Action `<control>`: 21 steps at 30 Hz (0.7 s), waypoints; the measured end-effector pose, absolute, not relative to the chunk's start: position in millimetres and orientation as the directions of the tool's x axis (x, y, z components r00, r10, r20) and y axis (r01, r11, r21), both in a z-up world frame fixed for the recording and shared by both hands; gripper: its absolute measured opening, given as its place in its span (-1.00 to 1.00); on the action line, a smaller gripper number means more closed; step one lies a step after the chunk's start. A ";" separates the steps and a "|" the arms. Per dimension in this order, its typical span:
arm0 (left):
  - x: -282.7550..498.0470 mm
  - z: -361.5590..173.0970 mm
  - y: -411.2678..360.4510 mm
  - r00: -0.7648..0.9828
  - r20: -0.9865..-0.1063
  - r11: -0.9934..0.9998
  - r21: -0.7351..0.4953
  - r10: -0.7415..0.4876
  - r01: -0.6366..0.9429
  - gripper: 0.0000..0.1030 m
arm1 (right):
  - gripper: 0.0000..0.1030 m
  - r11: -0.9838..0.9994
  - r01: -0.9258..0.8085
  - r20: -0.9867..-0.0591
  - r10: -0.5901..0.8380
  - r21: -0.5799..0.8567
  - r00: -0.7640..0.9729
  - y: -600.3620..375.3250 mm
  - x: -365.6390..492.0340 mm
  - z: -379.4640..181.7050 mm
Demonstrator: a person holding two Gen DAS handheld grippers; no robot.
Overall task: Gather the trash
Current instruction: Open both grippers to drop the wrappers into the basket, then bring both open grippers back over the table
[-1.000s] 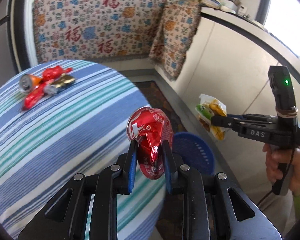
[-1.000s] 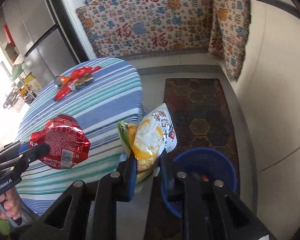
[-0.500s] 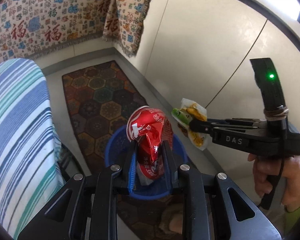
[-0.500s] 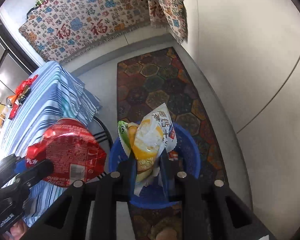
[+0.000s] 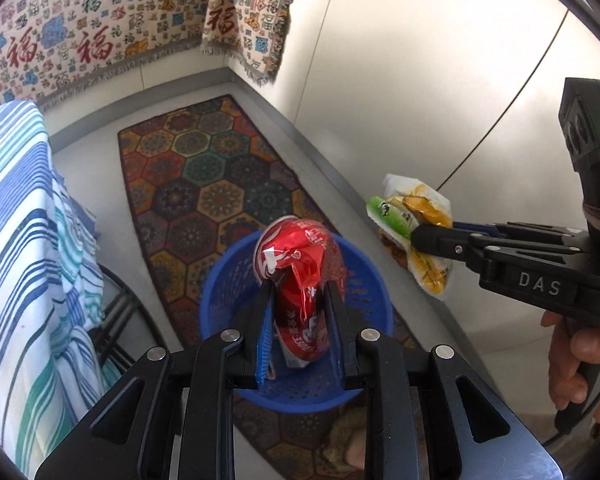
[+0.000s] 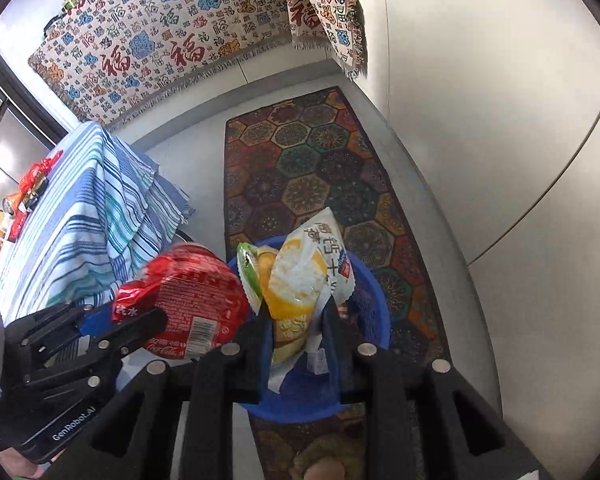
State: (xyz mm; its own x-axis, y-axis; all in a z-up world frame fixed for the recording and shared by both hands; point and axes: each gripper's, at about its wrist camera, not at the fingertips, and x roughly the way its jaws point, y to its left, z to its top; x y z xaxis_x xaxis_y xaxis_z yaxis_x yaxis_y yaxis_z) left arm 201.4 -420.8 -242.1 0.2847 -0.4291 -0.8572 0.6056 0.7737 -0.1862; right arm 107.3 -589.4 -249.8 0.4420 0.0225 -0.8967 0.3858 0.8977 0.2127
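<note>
Left gripper (image 5: 300,308) has its two fingers pressed onto a crushed red can (image 5: 300,264), which stands up between the pads and hangs directly above the blue basket (image 5: 364,396) on the floor; I judge it is held there so that opening the fingers lets it fall inside. Right gripper (image 6: 296,320) is likewise closed, on a yellow and white snack bag (image 6: 304,276) with a green wrapper (image 6: 247,268) pinched beside it. From its own camera this bundle also appears over the basket (image 6: 374,300), while the left view shows it a little to the right of the rim, so I cannot tell whether it is fully above the opening. Both pieces are gripped at their lower part, probably so they drop freely. The basket stands on a patterned rug (image 5: 204,184), close to the table with the striped cloth (image 6: 80,208). On that cloth, far from the basket, more trash (image 6: 28,188) lies: red wrappers and an orange can, which seem not yet collected.
</note>
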 end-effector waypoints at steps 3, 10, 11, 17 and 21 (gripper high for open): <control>213.2 -248.6 -424.9 0.248 -0.860 0.771 -0.227 -0.445 0.595 -0.09 | 0.10 0.890 0.395 -0.886 0.022 0.229 0.464 -591.3 107.5 -247.8; 209.4 -234.5 -411.5 0.280 -0.839 0.780 -0.239 -0.466 0.579 -0.01 | 0.10 0.893 0.395 -0.858 -0.021 0.214 0.514 -589.6 105.0 -227.0; 205.3 -228.2 -405.9 0.290 -0.835 0.780 -0.235 -0.468 0.580 -0.01 | 0.10 0.895 0.391 -0.853 -0.023 0.215 0.522 -587.6 105.2 -224.1; 177.8 -191.8 -344.9 0.358 -0.811 0.794 -0.200 -0.463 0.574 0.03 | 0.10 0.930 0.337 -0.823 -0.076 0.145 0.563 -559.4 108.7 -204.4; 165.2 -182.4 -277.2 0.442 -0.808 0.853 -0.134 -0.389 0.505 0.04 | 0.10 0.956 0.280 -0.787 -0.110 0.083 0.608 -522.8 112.4 -189.8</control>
State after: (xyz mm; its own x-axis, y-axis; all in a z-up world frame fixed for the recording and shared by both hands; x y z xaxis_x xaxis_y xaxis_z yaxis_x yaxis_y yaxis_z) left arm 165.2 -277.2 -182.4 0.4424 -0.3887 -0.8082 0.5048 0.8528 -0.1339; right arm 112.4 -522.8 -189.8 0.6075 -0.1096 -0.7867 0.2802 0.9563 0.0831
